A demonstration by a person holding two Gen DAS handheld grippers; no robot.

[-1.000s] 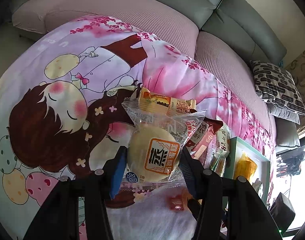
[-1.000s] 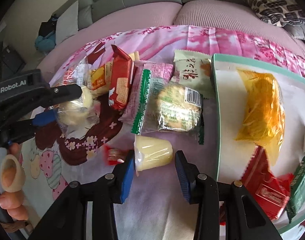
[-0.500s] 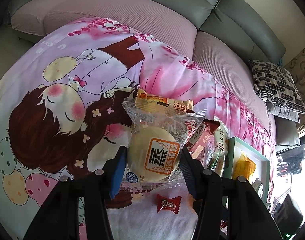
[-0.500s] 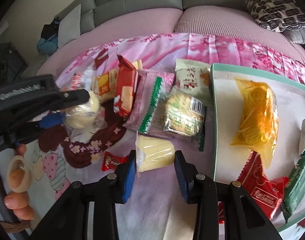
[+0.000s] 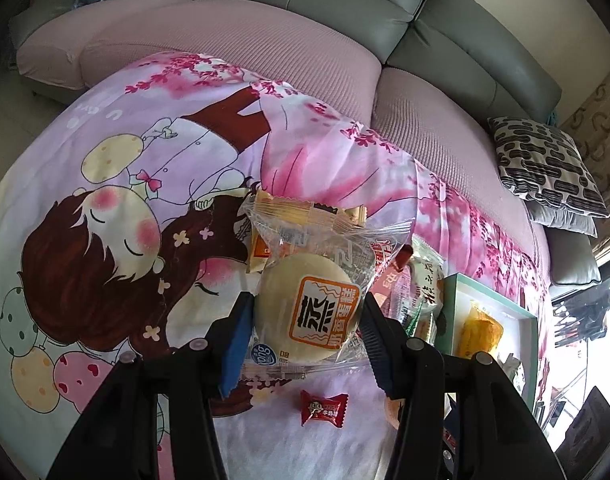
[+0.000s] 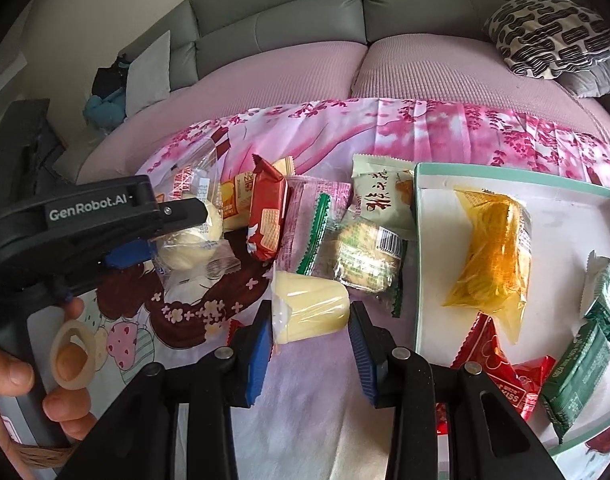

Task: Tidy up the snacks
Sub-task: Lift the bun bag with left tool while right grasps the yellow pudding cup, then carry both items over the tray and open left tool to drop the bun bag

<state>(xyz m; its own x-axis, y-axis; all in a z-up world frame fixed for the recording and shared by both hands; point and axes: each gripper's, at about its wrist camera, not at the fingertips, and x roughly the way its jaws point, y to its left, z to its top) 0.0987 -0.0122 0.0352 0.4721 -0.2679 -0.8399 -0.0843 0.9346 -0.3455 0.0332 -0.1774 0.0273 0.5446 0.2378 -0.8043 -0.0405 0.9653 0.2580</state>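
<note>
Both grippers were loaded. Right gripper [image 6: 311,330], its jaws just having closed further, was clamped on a small pale-yellow plastic jelly cup [image 6: 311,308] lying sideways between the blue pads, foil lid against the left pad, held above the pink cartoon-print cloth [image 6: 425,128] just left of the white tray with a mint-green rim [image 6: 419,240]. Left gripper [image 5: 303,334] gripped a round cream-coloured steamed cake in a clear wrapper with an orange label [image 5: 309,312], also lifted clear of the cloth.

Already in the tray lay a clear orange bag of yellow strips [image 6: 491,248], 2 red wrapped sweets [image 6: 501,368] and dark green packets [image 6: 577,380]. Still outside it, in a loose row on the cloth, were a red wafer pack [image 6: 267,220], a pink-and-green clear packet [image 6: 317,220], a clear-wrapped round biscuit [image 6: 367,258], a pale green sachet [image 6: 385,196] and, near the left gripper, a small red candy [image 5: 324,408].

Risks, as I judge them: the cup's tapered, slick wall and flexible lid gave the pads a poor seat, so a quick swing toward the tray could squirt it out or crush the lid. The cake was soft and its wrapper loose; it could slide inside the film or dent. With the 2 grippers close together, heading for the tray at once could make them collide or knock the pile.
</note>
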